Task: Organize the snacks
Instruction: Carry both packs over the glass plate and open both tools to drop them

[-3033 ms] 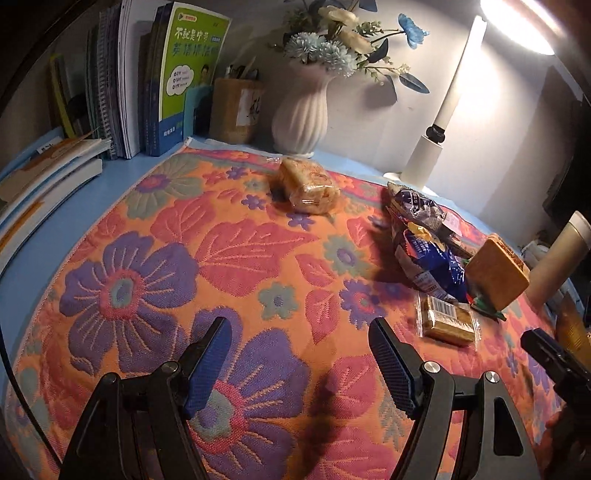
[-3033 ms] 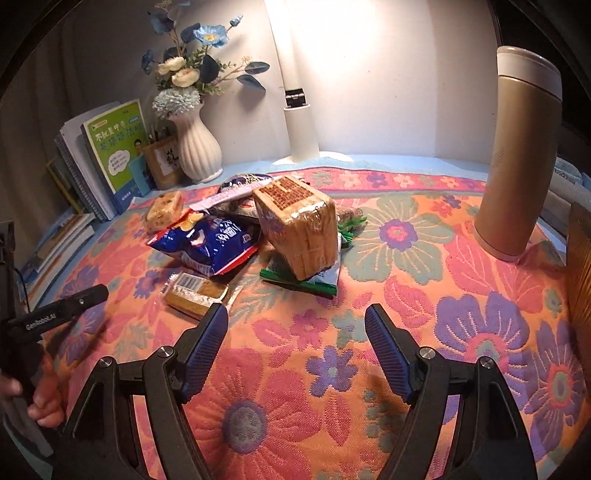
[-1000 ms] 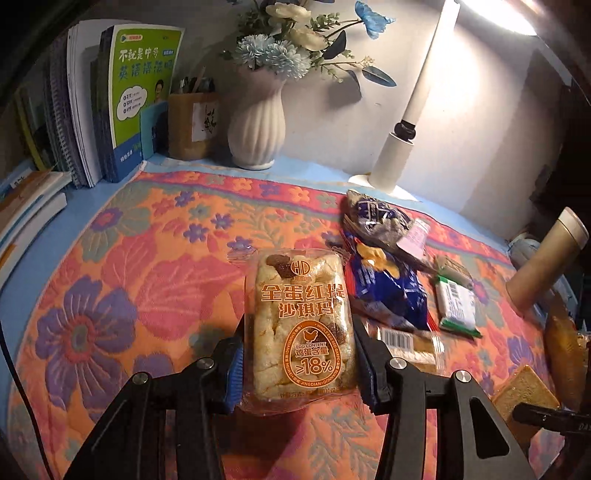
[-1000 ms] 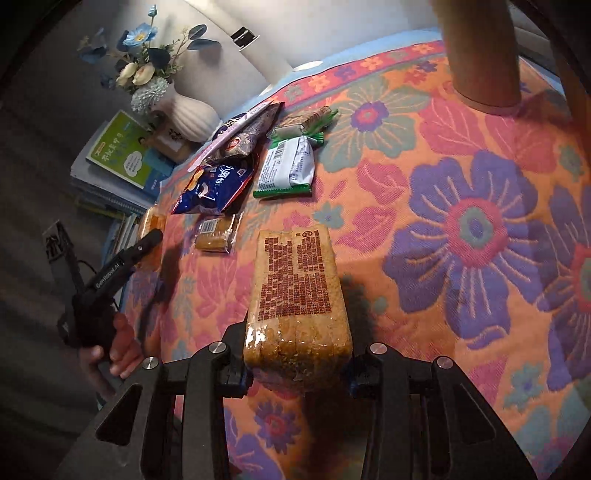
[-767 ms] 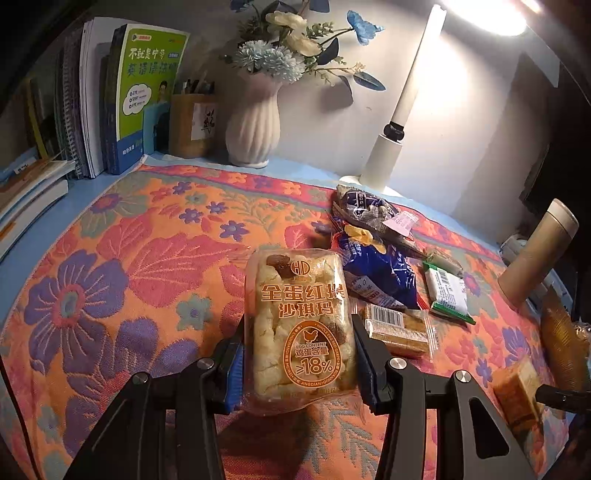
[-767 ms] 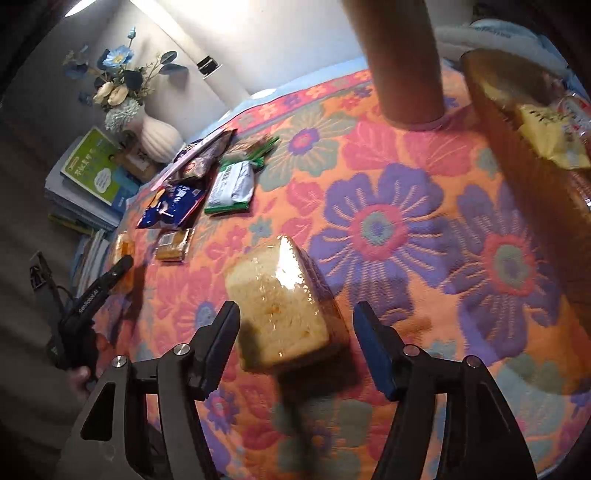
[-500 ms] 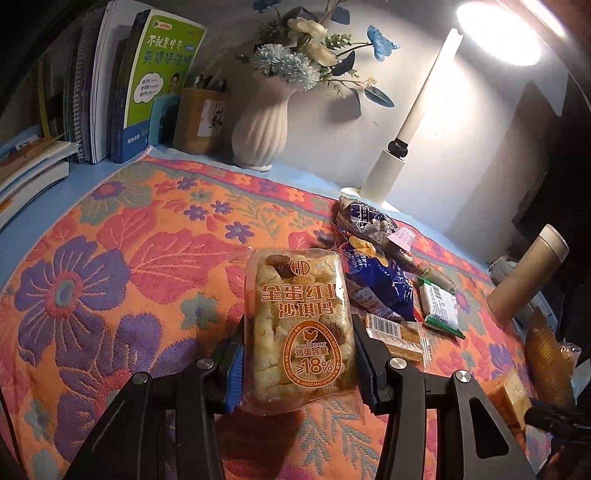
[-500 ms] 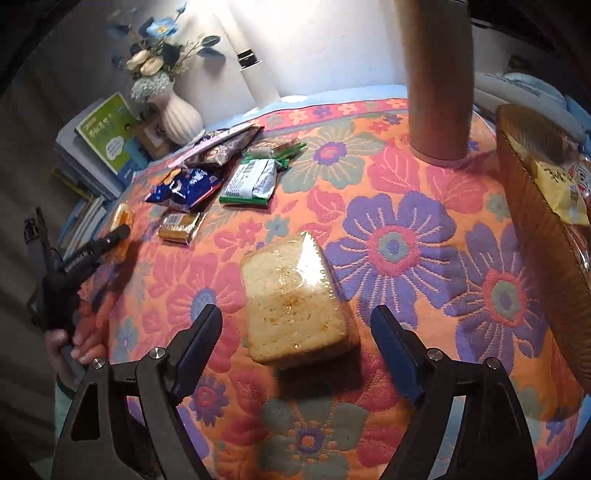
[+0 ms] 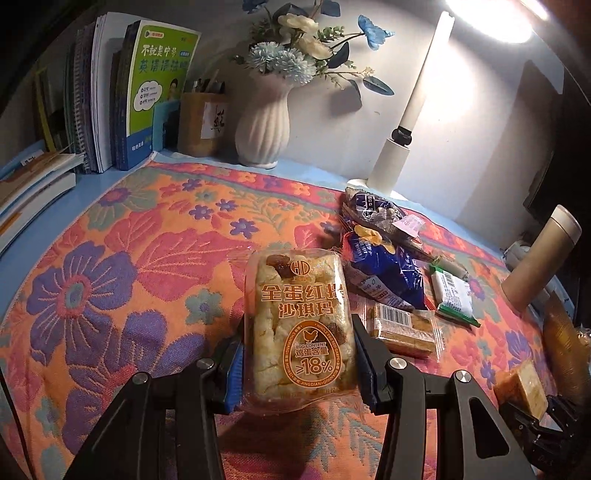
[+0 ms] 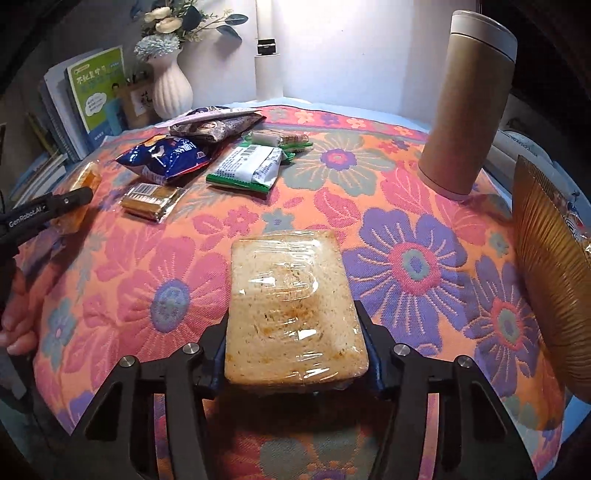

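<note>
Left gripper [image 9: 298, 363], black with blue pads, pinches an orange-printed clear pack of puffed egg cake [image 9: 300, 332] at lower centre of the left wrist view; both pads press its long sides. Right gripper [image 10: 295, 363], also black, has its jaws closing on a clear-wrapped block of toasted bread [image 10: 293, 310] at lower centre of the right wrist view, with the pads against both sides of the block.

Only the left wrist view shows the printed face of the egg cake pack and the lit lamp head [image 9: 491, 18] at upper right. Only the right wrist view shows the ribbed brown basket [image 10: 554, 266] at the right edge, with wrapped goods inside, and the person's hand [image 10: 18, 317] at the left edge holding the left gripper.

Both views show the loose snacks on the orange floral tablecloth [image 9: 147, 258]: a blue crisp bag [image 9: 384, 273], a dark patterned pouch [image 9: 376, 210], a green-and-white wrapped pack [image 9: 452, 297] and a small clear-wrapped brown bar [image 9: 400, 328]. A tan cylindrical flask [image 10: 469, 99] stands at the cloth's right. At the back, against the pale wall, stand a white ribbed vase of flowers [image 9: 264, 122], upright books [image 9: 147, 92] and a wooden pen holder [image 9: 203, 123].

Both grippers point downward toward the cloth.
</note>
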Available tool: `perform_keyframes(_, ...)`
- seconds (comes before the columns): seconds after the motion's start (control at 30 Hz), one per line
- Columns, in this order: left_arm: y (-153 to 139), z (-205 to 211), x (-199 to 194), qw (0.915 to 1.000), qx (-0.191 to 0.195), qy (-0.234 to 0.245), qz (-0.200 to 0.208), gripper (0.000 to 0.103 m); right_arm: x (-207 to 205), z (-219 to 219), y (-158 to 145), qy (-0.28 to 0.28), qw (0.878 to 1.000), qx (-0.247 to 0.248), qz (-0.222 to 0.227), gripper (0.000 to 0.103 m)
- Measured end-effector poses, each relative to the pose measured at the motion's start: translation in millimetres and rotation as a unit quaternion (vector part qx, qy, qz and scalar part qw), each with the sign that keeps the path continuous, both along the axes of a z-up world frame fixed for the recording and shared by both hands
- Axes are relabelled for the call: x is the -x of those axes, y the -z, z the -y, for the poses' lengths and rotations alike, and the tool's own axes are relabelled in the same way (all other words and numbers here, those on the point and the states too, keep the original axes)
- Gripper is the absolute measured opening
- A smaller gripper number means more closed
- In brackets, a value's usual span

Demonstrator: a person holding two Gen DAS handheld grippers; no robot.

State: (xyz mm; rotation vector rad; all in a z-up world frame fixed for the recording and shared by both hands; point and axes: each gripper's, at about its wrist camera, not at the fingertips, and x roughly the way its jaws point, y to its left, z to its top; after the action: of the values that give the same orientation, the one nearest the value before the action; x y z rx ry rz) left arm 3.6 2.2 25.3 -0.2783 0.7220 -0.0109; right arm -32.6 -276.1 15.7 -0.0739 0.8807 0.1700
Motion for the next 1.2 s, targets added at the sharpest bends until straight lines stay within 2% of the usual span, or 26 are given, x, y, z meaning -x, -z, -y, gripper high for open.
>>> perform_keyframes(0.17, -4.2, 17.2, 0.8, 0.999, -0.043, 0.014, -0.009, 0.047, 18.5, 0.2, -10.0, -0.023, 0.999, -0.037, -0.006, 0.054)
perform_keyframes(0.23, -11.5, 32.9, 6.9, 0.9977, -0.062, 0.028, -0.001, 0.047, 24.2, 7.1, -20.1, -0.023, 0.998, -0.06, -0.002, 0.054)
perform_keyframes(0.4, -50.1, 85.9, 23.6, 0.9923, -0.072, 0.092, 0.041, 0.047, 35.9, 38.5, -58.0, 0.003, 0.994, -0.104, 0.028, 0.054)
perform_keyframes(0.57, -90.8, 153.7, 24.6, 0.9805, -0.056, 0.174, 0.072, 0.047, 49.9, 82.1, -90.7, 0.048, 0.989, -0.124, 0.069, 0.054)
perform_keyframes(0.77, -116.1, 241.5, 12.4, 0.9599, -0.021, 0.271, 0.068, 0.047, 66.6, 151.7, -122.5, 0.142, 0.976, -0.112, 0.118, 0.054)
perform_keyframes(0.97, -122.8, 317.7, 2.8, 0.9419, -0.008, 0.332, 0.053, 0.047, 71.0, 213.4, -129.5, 0.213, 0.96, -0.124, 0.13, 0.054)
perform_keyframes(1.2, -104.7, 376.6, -7.7, 0.9306, -0.014, 0.365, 0.026, 0.047, 65.6, 244.5, -109.9, 0.238, 0.955, -0.14, 0.108, 0.055)
